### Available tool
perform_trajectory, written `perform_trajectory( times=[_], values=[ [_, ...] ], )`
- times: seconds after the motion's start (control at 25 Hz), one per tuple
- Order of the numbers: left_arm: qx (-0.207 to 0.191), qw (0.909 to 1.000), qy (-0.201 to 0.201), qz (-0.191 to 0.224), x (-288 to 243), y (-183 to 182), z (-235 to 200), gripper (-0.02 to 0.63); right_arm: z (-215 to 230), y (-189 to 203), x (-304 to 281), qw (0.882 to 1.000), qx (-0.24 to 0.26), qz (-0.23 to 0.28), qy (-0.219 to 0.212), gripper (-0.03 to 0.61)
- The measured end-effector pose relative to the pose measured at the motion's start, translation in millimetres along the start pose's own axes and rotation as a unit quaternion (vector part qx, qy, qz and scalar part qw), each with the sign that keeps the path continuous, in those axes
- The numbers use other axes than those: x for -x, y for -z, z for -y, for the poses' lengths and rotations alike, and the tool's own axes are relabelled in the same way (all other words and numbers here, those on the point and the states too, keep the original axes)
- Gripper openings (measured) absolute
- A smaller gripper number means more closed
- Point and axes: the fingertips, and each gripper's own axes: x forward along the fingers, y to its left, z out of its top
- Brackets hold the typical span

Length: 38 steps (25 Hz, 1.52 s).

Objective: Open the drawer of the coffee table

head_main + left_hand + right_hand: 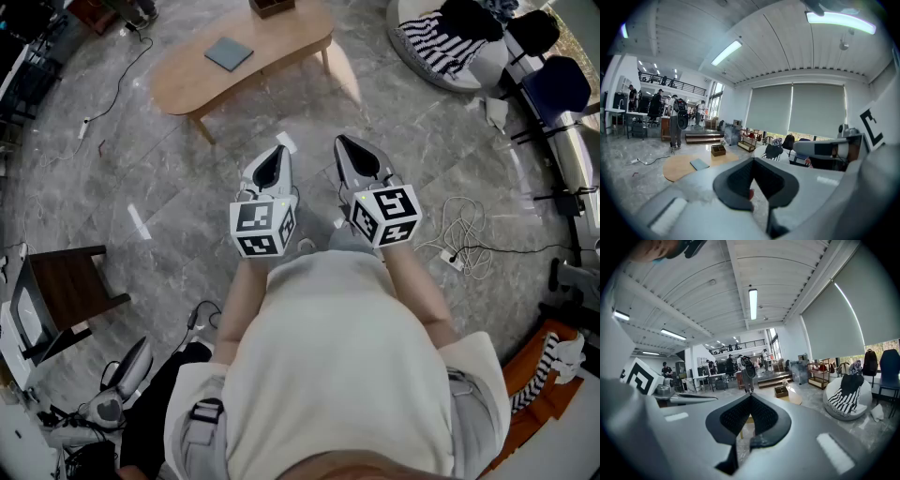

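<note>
Both grippers are hovering over the floor with jaws pressed together on nothing, the left gripper [278,150] just beside the right gripper [341,142]. The coffee table [281,47] is lying well apart, far and slightly left, its long axis running left to right. The left gripper is sitting nearer; the drawer is not showing.

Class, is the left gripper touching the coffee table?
Apart. The head view shows bare floor between the left gripper and the table.
</note>
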Motion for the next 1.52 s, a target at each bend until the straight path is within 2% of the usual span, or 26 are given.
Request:
perform_trajectory(
  times=[0.44, 0.64, 0.88, 1.2, 1.36, 1.52],
  values=[
    [0.008, 0.9999, 0.007, 0.007, 3, 0, -12, -0.005, -19, 5, -8, 1.0, 0.02, -0.005, -0.01, -0.003],
    [0.009, 0.9999, 0.007, 0.01, 5, 2, -16, -0.006, -23, 8, -10, 1.0, -0.017, 0.002, -0.011, -0.002],
    [0.008, 0.9999, 0.004, 0.007, -4, 4, -22, -0.005, -15, 17, -22, 1.0, -0.017, -0.007, -0.001, -0.002],
    [0.01, 0.9998, -0.012, 0.01, -49, -7, -36, -0.005, 21, 4, -61, 0.999, -0.031, 0.001, -0.024, -0.001],
    [0.014, 0.9998, -0.01, 0.006, -91, -16, -45, -0.005, 48, -10, -95, 0.999, -0.021, -0.002, -0.036, -0.002],
    [0.023, 0.9994, -0.025, 0.004, -140, -30, -50, -0.005, 88, -27, -130, 0.999, -0.013, -0.008, -0.047, -0.002]
  ],
)
